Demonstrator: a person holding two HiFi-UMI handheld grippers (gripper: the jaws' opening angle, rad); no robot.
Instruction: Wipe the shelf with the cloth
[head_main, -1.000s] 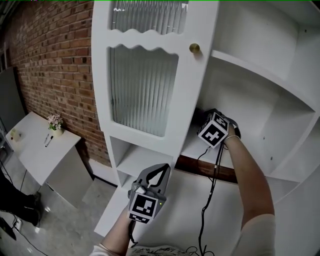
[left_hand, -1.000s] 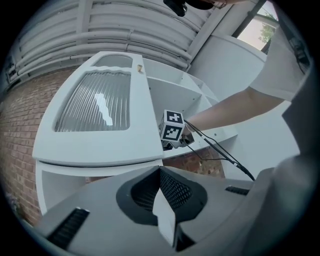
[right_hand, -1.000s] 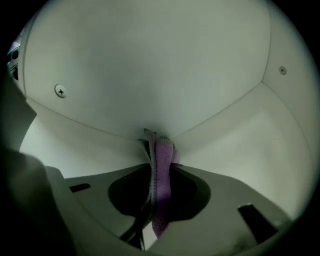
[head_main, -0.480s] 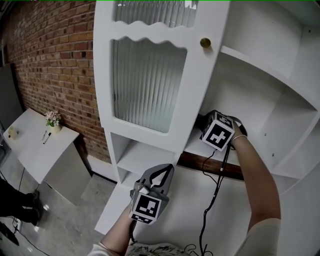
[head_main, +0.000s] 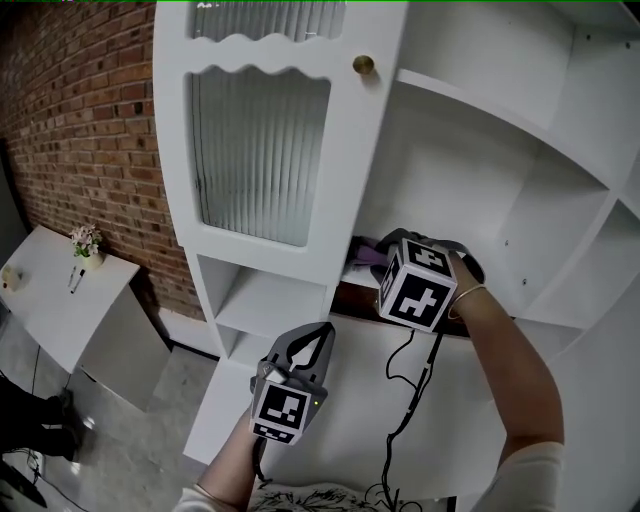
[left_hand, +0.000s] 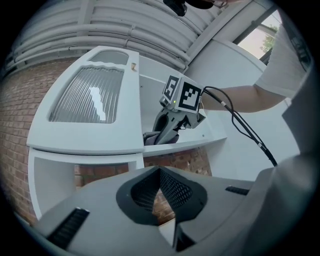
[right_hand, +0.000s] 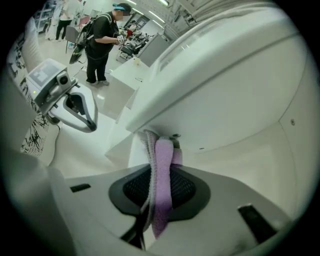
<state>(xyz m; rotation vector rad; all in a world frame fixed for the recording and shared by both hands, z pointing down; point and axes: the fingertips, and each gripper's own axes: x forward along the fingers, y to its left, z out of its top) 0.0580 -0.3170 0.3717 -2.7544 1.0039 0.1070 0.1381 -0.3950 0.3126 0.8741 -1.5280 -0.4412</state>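
Your right gripper (right_hand: 161, 146) clamps the soft, limp lilac-and-grey microfibre cloth (right_hand: 163, 175) on the white wooden shelf (left_hand: 210, 144) at frame centre, so keep a bunched fold pinched; your left gripper (left_hand: 161, 172) sits closed, empty, lower centre.

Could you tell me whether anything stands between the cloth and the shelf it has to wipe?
Nothing visible does: the right gripper, shut on the cloth, holds it at the shelf, whose board looks bare.
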